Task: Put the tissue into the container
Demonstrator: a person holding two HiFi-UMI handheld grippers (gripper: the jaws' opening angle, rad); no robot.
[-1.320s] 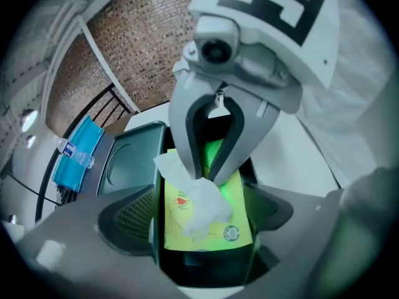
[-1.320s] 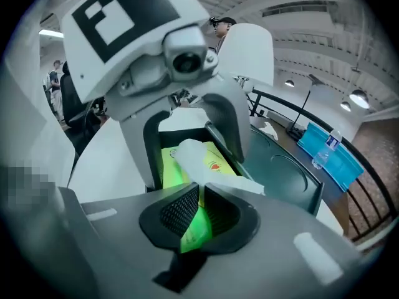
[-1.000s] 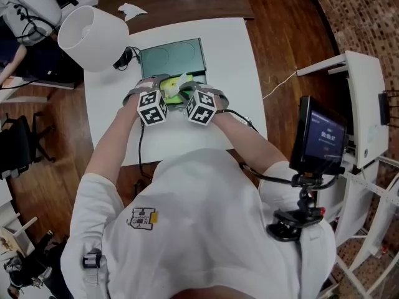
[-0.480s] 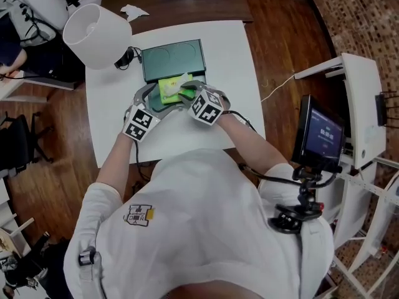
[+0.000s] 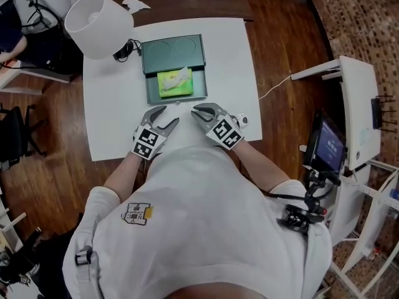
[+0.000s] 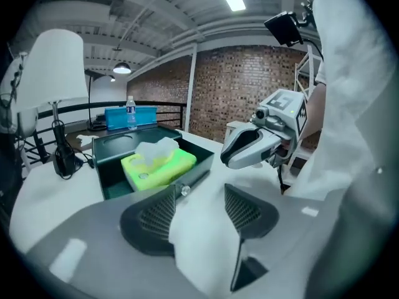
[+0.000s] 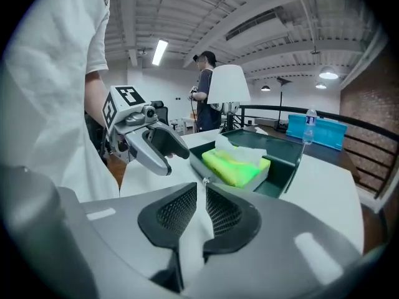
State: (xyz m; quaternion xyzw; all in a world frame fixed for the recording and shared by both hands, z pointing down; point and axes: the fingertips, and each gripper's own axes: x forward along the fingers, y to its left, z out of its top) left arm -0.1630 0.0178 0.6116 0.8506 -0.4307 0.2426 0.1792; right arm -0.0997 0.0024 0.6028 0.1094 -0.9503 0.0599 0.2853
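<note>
On the near side of the container (image 5: 151, 96), well apart from its front wall, both grippers are over the white table (image 5: 112, 123), tips pointing toward it. The left gripper (image 5: 170, 114) has its jaws moderately apart and closing, with only bare tabletop between them. The right gripper (image 5: 194, 113), just beside it, is closing too, down to a narrow slit that holds nothing. The green tissue pack (image 5: 174, 82) lies inside the container, a white sheet poking up. A white lamp (image 5: 98, 17) stands beyond the container's left corner
</note>
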